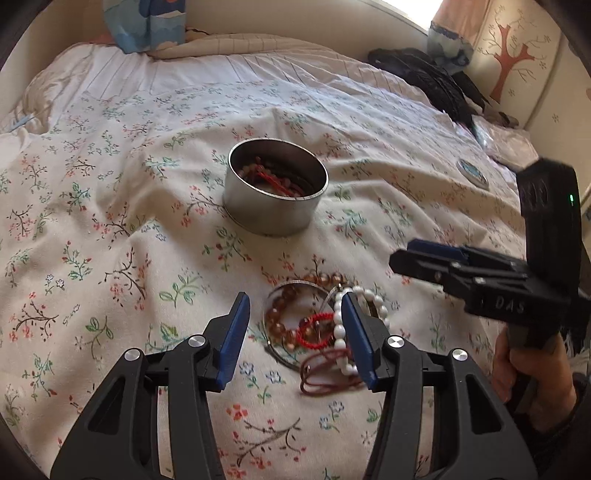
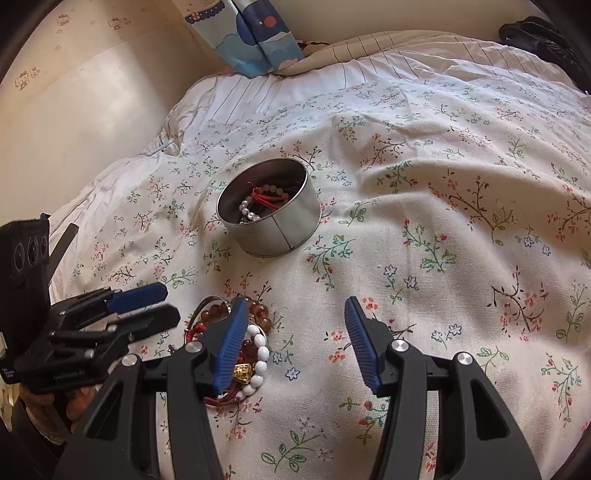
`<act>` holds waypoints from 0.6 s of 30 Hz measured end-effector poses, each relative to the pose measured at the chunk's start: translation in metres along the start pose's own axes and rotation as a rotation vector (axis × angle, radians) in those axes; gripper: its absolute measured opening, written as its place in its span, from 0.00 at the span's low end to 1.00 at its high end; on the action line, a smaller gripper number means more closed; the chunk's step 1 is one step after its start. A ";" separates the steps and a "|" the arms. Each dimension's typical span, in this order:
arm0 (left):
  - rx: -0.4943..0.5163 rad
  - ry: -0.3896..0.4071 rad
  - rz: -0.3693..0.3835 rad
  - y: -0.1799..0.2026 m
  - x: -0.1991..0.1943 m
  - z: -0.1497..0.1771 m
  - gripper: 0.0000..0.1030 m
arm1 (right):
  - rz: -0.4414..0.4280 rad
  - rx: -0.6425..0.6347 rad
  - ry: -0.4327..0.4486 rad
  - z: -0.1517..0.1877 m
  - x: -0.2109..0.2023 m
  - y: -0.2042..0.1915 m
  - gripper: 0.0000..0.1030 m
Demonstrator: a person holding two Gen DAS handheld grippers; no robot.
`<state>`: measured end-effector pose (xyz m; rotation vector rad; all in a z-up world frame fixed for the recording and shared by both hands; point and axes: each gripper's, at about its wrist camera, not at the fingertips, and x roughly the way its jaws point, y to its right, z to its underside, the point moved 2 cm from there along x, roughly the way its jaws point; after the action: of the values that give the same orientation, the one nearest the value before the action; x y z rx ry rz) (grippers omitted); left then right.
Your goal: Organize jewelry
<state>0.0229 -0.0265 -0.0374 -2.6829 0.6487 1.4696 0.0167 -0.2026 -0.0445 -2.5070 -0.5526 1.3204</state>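
Note:
A round silver tin (image 1: 276, 192) stands on the floral bedsheet and holds beaded bracelets and a red cord; it also shows in the right wrist view (image 2: 271, 218). In front of it lies a pile of jewelry (image 1: 314, 325): amber bead bracelets, a white bead bracelet (image 1: 340, 325), a red cord bracelet (image 1: 314, 330), a thin metal bangle and a brown cord. My left gripper (image 1: 295, 317) is open, its fingers either side of the pile, just above it. My right gripper (image 2: 295, 325) is open and empty, to the right of the pile (image 2: 251, 343); its left finger hides part of it.
The bed is covered with a wrinkled floral sheet (image 1: 110, 221). A blue patterned pillow (image 1: 144, 26) leans at the headboard. A dark garment (image 1: 432, 81) and a round tin lid (image 1: 472, 171) lie at the far right. A wall (image 2: 74, 122) borders the bed's left side.

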 end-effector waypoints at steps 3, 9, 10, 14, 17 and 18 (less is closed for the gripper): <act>0.058 -0.036 -0.002 0.011 -0.002 0.010 0.51 | -0.018 -0.027 -0.036 0.005 0.004 -0.007 0.52; 0.134 -0.076 -0.018 0.027 0.005 0.015 0.56 | -0.030 -0.074 -0.094 0.012 0.012 -0.019 0.52; 0.147 -0.083 -0.020 0.029 0.006 0.016 0.56 | -0.030 -0.079 -0.099 0.012 0.013 -0.019 0.52; 0.182 -0.118 -0.019 0.036 0.012 0.019 0.43 | -0.018 -0.109 -0.131 0.015 0.020 -0.024 0.52; 0.184 -0.156 -0.024 0.036 0.018 0.021 0.11 | -0.004 -0.142 -0.154 0.017 0.025 -0.030 0.48; 0.187 -0.156 -0.019 0.036 0.017 0.021 0.08 | 0.007 -0.152 -0.160 0.017 0.026 -0.032 0.42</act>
<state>0.0003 -0.0611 -0.0562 -2.4024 0.7086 1.5119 0.0094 -0.1616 -0.0607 -2.5372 -0.7037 1.5451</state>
